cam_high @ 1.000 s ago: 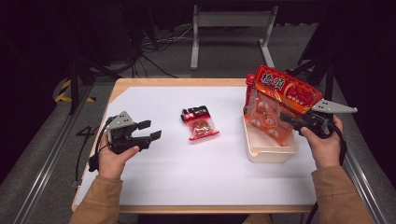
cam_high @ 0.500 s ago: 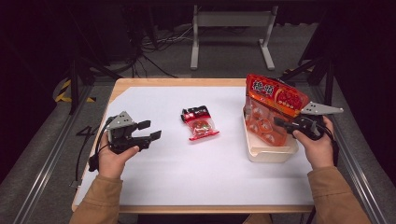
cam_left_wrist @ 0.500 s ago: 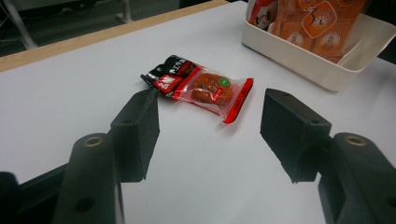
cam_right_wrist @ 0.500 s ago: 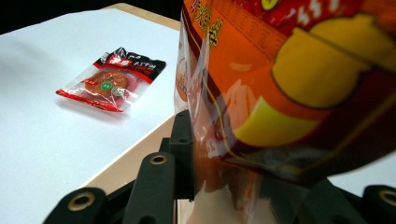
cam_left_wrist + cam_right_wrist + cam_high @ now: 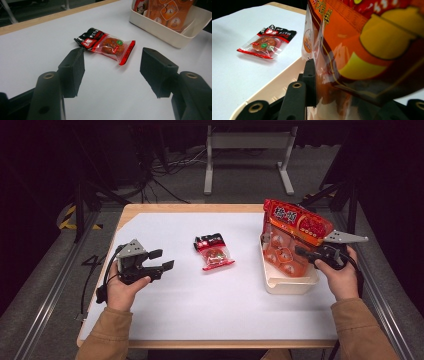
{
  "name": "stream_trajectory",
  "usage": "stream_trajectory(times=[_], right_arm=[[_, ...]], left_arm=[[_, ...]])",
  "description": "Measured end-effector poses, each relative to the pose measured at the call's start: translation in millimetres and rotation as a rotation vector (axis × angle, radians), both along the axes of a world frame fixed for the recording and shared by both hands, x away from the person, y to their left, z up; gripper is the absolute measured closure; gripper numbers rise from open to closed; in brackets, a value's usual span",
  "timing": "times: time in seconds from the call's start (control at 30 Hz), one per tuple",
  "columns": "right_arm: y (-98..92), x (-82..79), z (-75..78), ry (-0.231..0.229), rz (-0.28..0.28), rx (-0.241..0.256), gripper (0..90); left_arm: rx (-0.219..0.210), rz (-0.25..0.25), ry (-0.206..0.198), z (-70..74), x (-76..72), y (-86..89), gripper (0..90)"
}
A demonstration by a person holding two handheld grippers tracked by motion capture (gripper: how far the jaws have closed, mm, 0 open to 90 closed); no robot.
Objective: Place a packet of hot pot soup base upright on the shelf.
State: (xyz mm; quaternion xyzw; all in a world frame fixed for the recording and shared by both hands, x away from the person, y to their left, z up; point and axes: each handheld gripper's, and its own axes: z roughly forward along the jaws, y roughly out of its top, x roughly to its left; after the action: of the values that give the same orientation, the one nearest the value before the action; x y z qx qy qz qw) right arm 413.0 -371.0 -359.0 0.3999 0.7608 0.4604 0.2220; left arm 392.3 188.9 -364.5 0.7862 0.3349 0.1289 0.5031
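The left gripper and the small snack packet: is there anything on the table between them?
No. In the left gripper view, bare white table lies between the open left gripper and the small snack packet.

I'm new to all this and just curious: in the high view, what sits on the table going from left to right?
left gripper → small red snack packet → cream tray holding the big orange bag → right gripper

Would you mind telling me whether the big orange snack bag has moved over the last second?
Yes. The big orange snack bag, clamped in the right gripper, has come down and leftward, further into the cream tray, which has stayed put.
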Motion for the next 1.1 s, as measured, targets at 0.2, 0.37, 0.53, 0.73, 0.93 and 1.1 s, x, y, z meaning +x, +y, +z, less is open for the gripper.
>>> stream_trajectory(times=[0.2, 0.37, 0.53, 0.73, 0.93, 1.1], right_arm=[[3.8, -3.1, -4.2, -0.033, -0.031, -0.014, 67.4], [4.6, -4.8, -3.3, -0.051, -0.064, -0.021, 56.2], [0.2, -10.0, 0.5, -0.094, -0.109, 0.024, 40.4], [-6.3, -23.4, 5.7, -0.116, -0.123, 0.021, 36.1], [-14.7, -41.0, 9.9, -0.128, -0.138, -0.002, 34.4], [-22.9, -57.0, 14.3, -0.134, -0.153, 0.006, 34.2]], left_arm=[[0.002, 0.009, 0.001, -1.6, 0.8, 0.3, 37.4], [0.003, 0.014, 0.005, -2.2, 0.9, 3.1, 37.4], [0.003, 0.017, 0.009, -2.7, 0.2, 4.0, 37.4], [0.001, 0.015, 0.007, -2.7, 0.1, 3.4, 37.4], [0.002, 0.008, 0.008, -2.6, 1.5, 1.2, 37.3], [0.001, 0.005, 0.011, -2.4, 2.0, -0.1, 37.2]])
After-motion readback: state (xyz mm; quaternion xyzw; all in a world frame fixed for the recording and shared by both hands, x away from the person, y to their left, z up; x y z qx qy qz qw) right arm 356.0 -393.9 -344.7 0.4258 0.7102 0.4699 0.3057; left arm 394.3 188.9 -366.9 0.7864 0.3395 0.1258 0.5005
